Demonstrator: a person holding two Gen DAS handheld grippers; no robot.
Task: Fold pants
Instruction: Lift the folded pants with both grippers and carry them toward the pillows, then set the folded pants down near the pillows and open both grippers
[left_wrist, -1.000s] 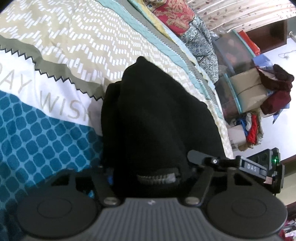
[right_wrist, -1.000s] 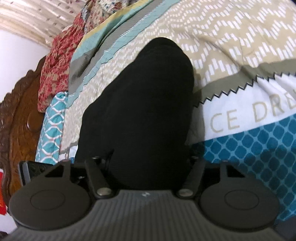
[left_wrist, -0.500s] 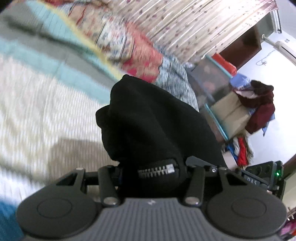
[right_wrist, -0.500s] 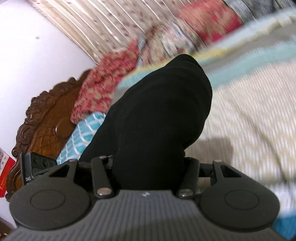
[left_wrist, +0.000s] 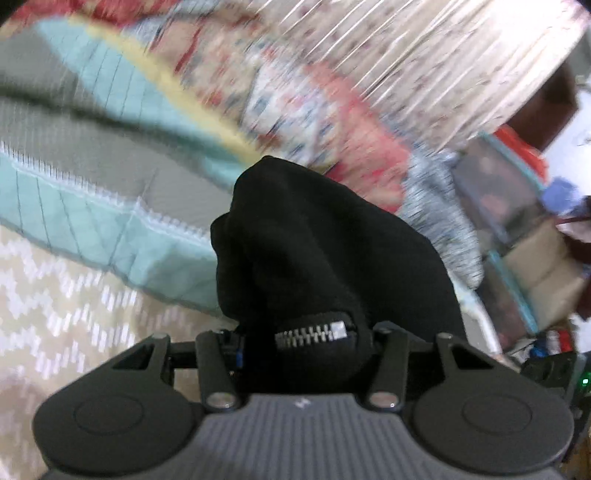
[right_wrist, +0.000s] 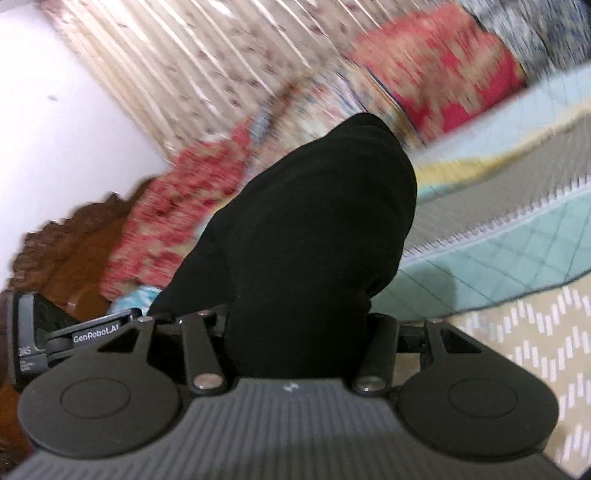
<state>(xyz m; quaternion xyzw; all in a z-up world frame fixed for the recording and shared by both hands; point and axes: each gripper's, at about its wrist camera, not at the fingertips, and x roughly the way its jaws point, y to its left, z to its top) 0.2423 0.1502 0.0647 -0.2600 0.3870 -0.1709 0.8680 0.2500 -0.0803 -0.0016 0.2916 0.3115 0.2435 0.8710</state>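
The left tongs (left_wrist: 306, 332) are closed on a thick bunch of the black pants (left_wrist: 317, 251), with the silver zipper (left_wrist: 312, 334) lying between the two sides, and the cloth rises in a dark hump in front of the camera, above the bed (left_wrist: 74, 206) with its teal and beige quilt. The jaws of both tongs have just been closing a little more on the fabric. The right tongs (right_wrist: 299, 339) also grip a thick fold of the same pants, which stand up against the blurred flowered curtain (right_wrist: 192, 62) and the red patterned pillows (right_wrist: 439, 66), with the carved wooden headboard (right_wrist: 62, 251) at the left.
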